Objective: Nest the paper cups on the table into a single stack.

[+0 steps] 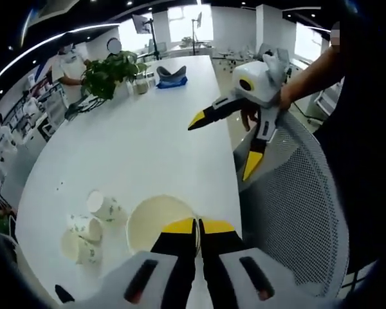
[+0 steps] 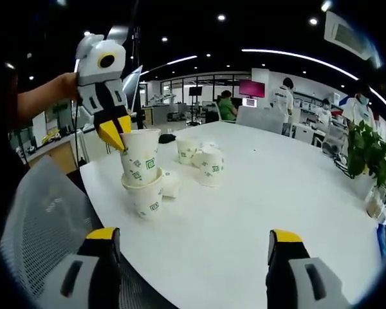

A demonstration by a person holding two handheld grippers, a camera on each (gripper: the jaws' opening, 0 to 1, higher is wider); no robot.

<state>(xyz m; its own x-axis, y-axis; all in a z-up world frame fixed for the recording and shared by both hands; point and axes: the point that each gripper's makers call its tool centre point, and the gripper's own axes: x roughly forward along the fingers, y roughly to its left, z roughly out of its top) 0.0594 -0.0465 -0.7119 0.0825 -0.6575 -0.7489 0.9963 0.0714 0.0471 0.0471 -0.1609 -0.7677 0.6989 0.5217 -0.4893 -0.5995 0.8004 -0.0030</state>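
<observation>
Carefully, my left tongs point(image 2: 119, 136) pinch the light, crushable paper cup point(image 2: 140, 158) by its rim; right tongs point(image 2: 196, 248) gape.

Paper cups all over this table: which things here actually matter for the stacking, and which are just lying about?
Part of the job:
- held cup, pinched at its rim by the left claw
- bottom cup it is nesting into
- loose cups behind
- right claw, open

Just lying about:
- plant
- blue item at the table's far end
- mesh chair
</observation>
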